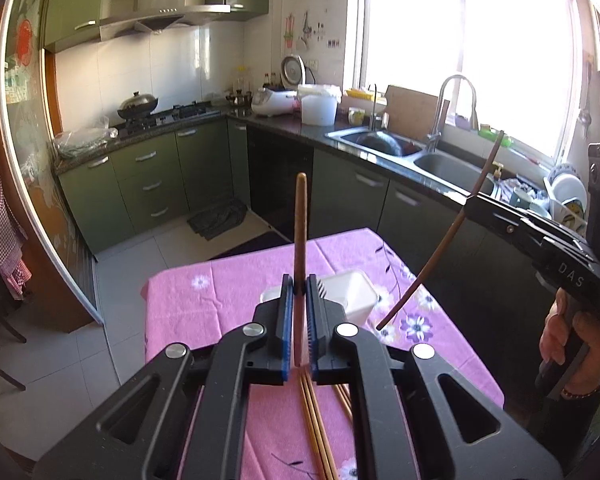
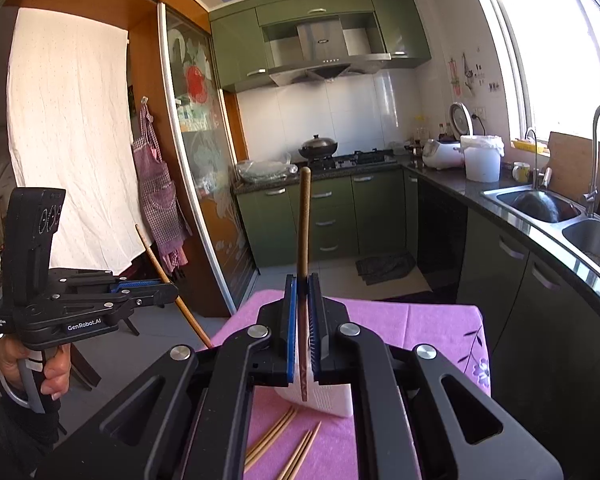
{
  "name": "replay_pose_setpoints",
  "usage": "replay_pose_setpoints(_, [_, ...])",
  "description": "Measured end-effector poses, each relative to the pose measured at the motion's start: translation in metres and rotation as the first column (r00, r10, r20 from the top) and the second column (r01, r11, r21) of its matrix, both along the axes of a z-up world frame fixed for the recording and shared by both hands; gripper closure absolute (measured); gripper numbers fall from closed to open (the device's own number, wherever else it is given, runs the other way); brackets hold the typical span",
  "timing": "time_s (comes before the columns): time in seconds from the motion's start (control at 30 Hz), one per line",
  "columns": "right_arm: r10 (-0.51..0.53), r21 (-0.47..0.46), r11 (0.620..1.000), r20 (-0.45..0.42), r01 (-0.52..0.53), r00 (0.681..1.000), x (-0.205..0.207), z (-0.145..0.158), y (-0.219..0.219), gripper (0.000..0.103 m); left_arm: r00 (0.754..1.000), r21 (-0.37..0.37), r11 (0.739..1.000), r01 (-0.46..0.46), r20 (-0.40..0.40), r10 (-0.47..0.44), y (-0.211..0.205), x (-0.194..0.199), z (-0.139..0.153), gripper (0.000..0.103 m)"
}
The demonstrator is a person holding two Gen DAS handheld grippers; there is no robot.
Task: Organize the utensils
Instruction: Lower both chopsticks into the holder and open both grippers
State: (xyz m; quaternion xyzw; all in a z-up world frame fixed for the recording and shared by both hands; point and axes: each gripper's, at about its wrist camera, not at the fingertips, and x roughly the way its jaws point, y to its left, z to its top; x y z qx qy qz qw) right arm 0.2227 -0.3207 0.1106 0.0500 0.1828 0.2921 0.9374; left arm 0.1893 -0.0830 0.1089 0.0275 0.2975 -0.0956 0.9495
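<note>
Left wrist view: the left gripper clamps one dark chopstick pointing to 12 o'clock, above the white holder on the pink tablecloth; at 3 o'clock the right gripper pinches a second chopstick

Right wrist view: the right gripper grips its chopstick upright over the holder; only here do loose pale chopsticks show clearly at 6 o'clock, unsorted. The holder seems empty, so likely early

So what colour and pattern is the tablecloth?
Pink with purple-and-white flowers; the tablecloth shows best in the left wrist view.
</note>
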Motion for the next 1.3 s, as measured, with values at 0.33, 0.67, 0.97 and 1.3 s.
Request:
replay_pose_setpoints(0.33, [-0.071,-0.097,0.993,-0.075,0.064,0.995,0.080,-0.034,0.035,0.097,0.998,0.006,0.998,-0.064,-0.011,0.064,-0.014,0.069,-0.033,0.097])
replay_pose_setpoints(0.67, [-0.069,-0.141,0.989,-0.192,0.042,0.979,0.113,-0.096,0.047,0.096,0.983,0.052,0.994,-0.096,-0.152,0.103,-0.005,0.096,-0.091,0.083])
replay_pose_setpoints(0.97, [-0.042,-0.129,0.991,-0.102,0.028,0.994,0.045,-0.073,0.024,0.096,0.985,0.021,0.993,-0.118,-0.128,0.120,0.010,0.063,-0.074,0.073])
replay_pose_setpoints(1.3, [-0.038,-0.288,0.956,-0.308,-0.055,0.951,-0.004,-0.183,0.014,0.083,0.899,0.058,0.998,-0.036,-0.434,0.058,0.000,0.033,-0.186,0.073])
